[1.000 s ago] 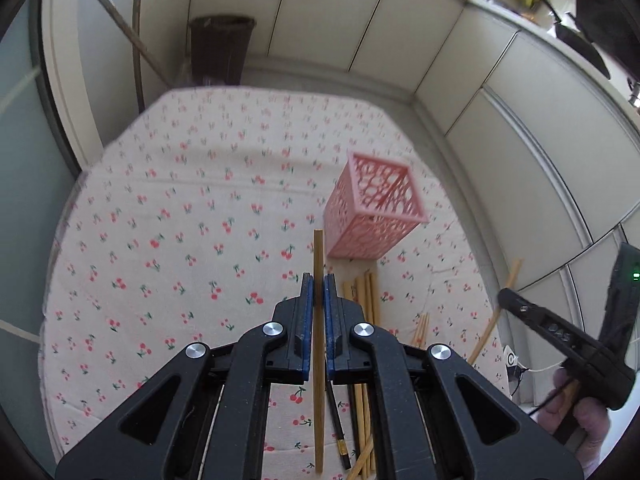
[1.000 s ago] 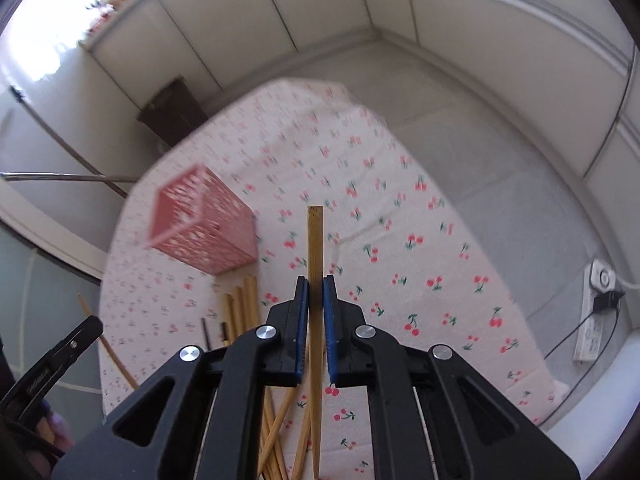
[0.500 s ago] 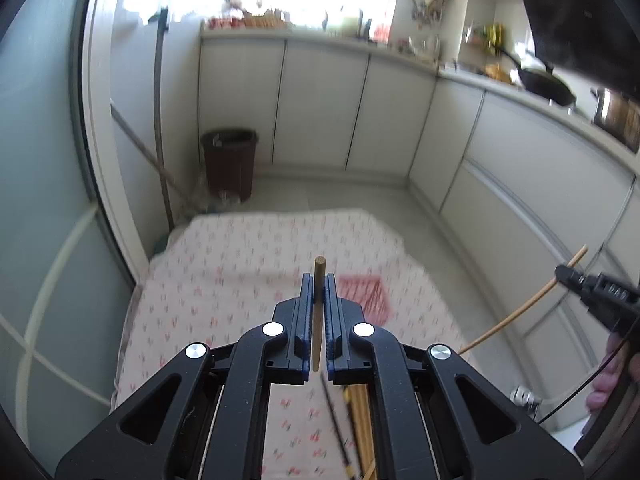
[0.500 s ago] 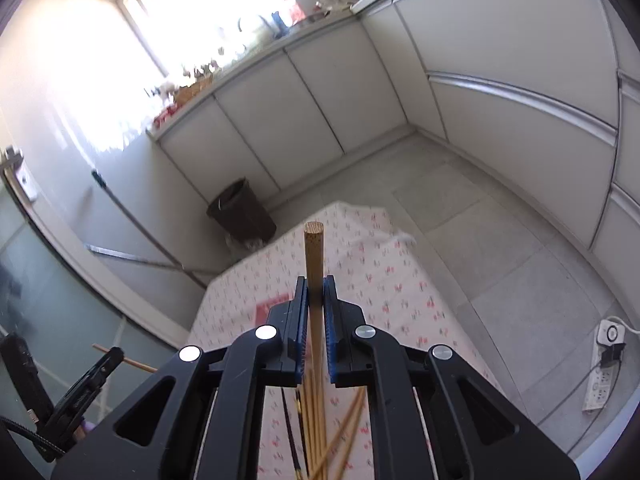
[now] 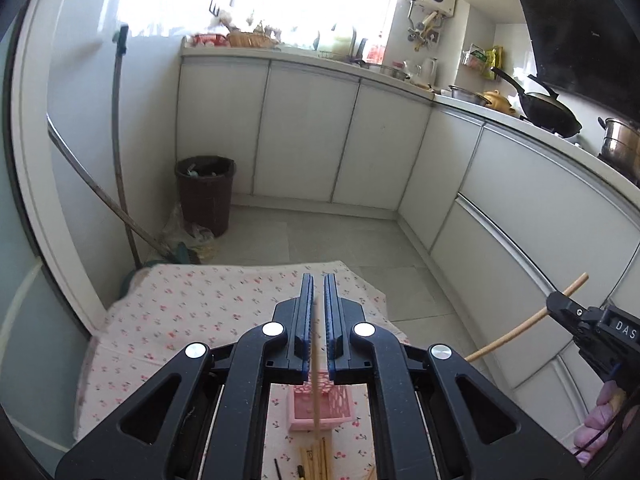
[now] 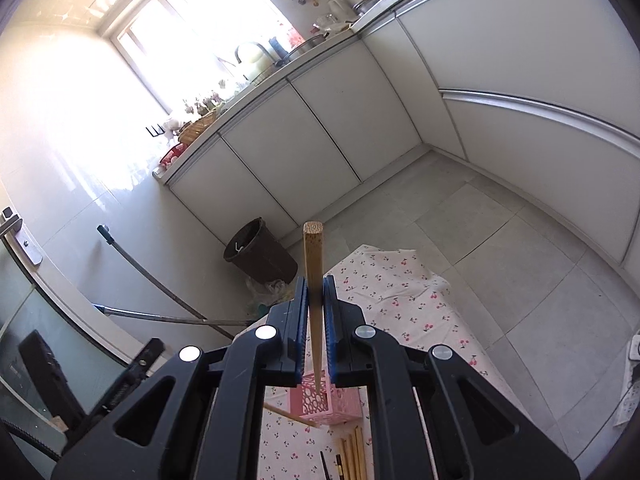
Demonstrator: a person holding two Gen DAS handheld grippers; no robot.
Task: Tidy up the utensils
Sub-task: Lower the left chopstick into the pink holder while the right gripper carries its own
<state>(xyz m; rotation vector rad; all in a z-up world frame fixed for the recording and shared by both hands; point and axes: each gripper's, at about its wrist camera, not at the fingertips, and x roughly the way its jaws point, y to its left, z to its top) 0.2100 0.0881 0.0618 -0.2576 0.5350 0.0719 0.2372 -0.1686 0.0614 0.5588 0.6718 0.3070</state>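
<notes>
My left gripper (image 5: 316,276) hangs high over the table with its jaws opening. A thin wooden chopstick (image 5: 317,380) stands loose in the narrow gap, and its lower end hangs over the pink lattice basket (image 5: 304,410). My right gripper (image 6: 316,278) is shut on a thicker wooden chopstick (image 6: 313,256), upright, with its tip above the basket (image 6: 344,404). The left view shows the right gripper (image 5: 560,310) at the right edge with its stick (image 5: 520,330). Several loose chopsticks (image 5: 316,458) (image 6: 352,456) lie on the cloth in front of the basket.
The table wears a cherry-print cloth (image 5: 200,312) (image 6: 400,300). Beyond its far edge stand a brown bin (image 5: 204,192) (image 6: 260,252), leaning mop handles (image 5: 120,184) and white cabinets (image 5: 304,136). A hand (image 5: 604,412) holds the right gripper. A power strip (image 6: 633,350) lies on the floor.
Both grippers rose and tipped up from facing the table to facing the kitchen. The left chopstick slid down between its jaws, its top no longer above the tips. The basket now lies beneath both.
</notes>
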